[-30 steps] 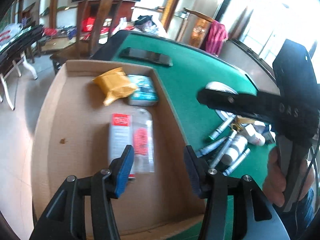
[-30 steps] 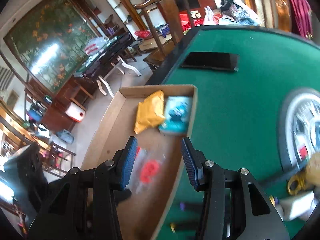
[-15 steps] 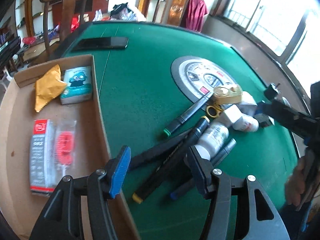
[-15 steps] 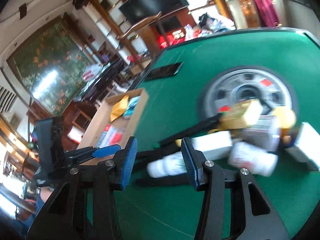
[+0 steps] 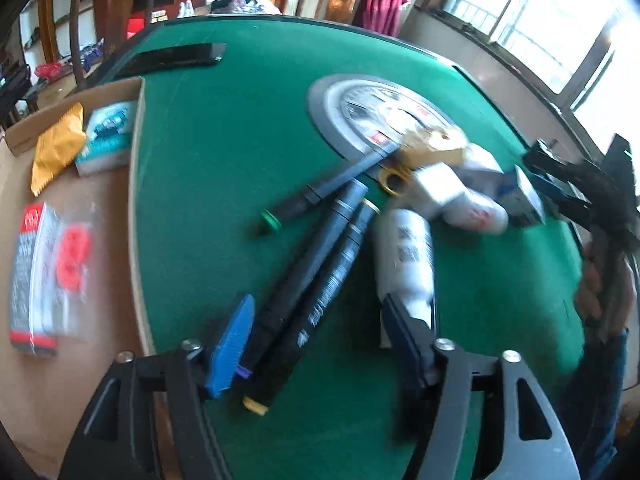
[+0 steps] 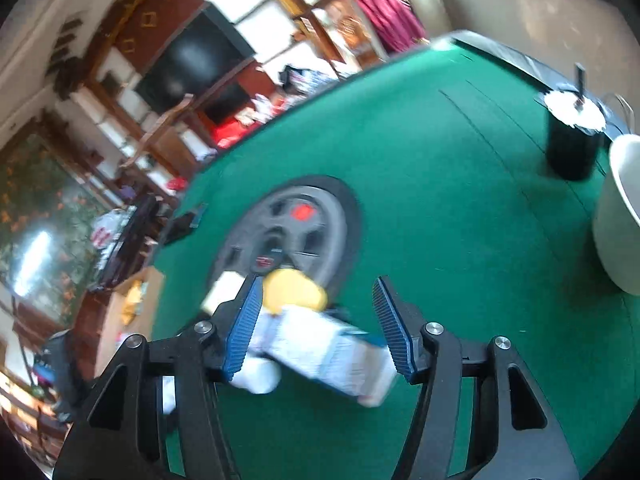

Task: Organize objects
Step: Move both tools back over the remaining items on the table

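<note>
My left gripper [image 5: 320,340] hangs over a heap of dark markers [image 5: 320,264] on the green table; its jaws are opening, with marker ends between them and no pad pressing. A white bottle [image 5: 406,256] lies by its right finger. Beyond are scissors [image 5: 394,178], a gold item [image 5: 438,146] and white boxes [image 5: 438,186]. My right gripper [image 6: 318,330] straddles a white and blue box [image 6: 324,348], its jaws opening with a gap on both sides. A yellow cap [image 6: 294,290] lies just beyond. The right gripper [image 5: 560,184] also shows in the left wrist view.
A cardboard box [image 5: 138,128] at the table's left edge holds a yellow packet [image 5: 56,148], a teal box [image 5: 106,136] and a bagged red item [image 5: 70,256]. A round grey disc [image 6: 288,232], a dark phone [image 5: 176,58], a black cup [image 6: 572,140] and a white bowl [image 6: 620,216] are on the table.
Both grippers swung from above the cardboard box to the pile on the green table. Both now stand wider. The right one came in over the white and blue box.
</note>
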`<state>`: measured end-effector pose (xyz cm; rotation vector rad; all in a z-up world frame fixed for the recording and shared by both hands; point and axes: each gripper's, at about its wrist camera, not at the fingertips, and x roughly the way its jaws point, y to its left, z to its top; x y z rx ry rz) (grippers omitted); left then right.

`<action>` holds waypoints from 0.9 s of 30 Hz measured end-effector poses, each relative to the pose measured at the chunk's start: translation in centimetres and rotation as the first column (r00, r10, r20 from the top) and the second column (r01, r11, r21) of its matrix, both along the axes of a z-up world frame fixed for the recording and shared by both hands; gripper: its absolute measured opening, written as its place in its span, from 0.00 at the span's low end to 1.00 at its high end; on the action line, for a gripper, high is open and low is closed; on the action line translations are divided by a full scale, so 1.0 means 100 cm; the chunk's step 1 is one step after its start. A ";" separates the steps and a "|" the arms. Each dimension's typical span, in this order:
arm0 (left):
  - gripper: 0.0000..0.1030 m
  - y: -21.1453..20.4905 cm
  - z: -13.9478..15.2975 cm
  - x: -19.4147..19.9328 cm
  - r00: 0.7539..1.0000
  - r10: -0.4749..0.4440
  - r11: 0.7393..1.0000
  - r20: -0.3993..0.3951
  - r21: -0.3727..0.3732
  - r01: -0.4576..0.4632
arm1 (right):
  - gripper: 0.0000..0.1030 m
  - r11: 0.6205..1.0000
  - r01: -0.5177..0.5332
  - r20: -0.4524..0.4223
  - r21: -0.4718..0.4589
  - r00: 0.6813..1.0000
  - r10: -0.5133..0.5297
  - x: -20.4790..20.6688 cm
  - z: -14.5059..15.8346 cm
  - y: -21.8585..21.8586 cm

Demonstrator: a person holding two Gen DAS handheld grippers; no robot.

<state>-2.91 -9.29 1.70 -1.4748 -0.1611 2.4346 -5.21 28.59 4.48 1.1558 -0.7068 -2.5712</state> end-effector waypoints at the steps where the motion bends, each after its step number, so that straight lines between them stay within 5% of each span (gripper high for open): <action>1: 0.72 0.003 0.001 0.007 1.000 -0.012 1.000 -0.004 0.011 0.012 | 0.56 1.000 -0.002 0.012 -0.003 1.000 0.003 -0.002 -0.003 0.002; 10: 0.73 0.021 0.012 0.038 0.996 -0.091 0.994 -0.016 0.065 0.092 | 0.56 0.981 -0.157 0.058 -0.118 0.985 0.165 0.003 -0.015 -0.019; 16: 0.71 0.011 0.006 0.019 0.999 -0.024 1.000 -0.023 -0.020 0.024 | 0.56 0.986 -0.168 0.074 -0.022 0.983 0.169 0.015 -0.018 -0.033; 21: 0.42 -0.005 0.005 0.011 0.999 -0.019 0.999 -0.028 -0.044 0.018 | 0.56 0.987 -0.149 0.067 -0.057 0.986 0.152 0.016 -0.018 -0.026; 27: 0.40 -0.011 0.009 0.000 1.000 -0.013 0.998 -0.018 -0.065 0.012 | 0.56 0.987 -0.149 0.057 -0.062 0.987 0.152 0.016 -0.017 -0.029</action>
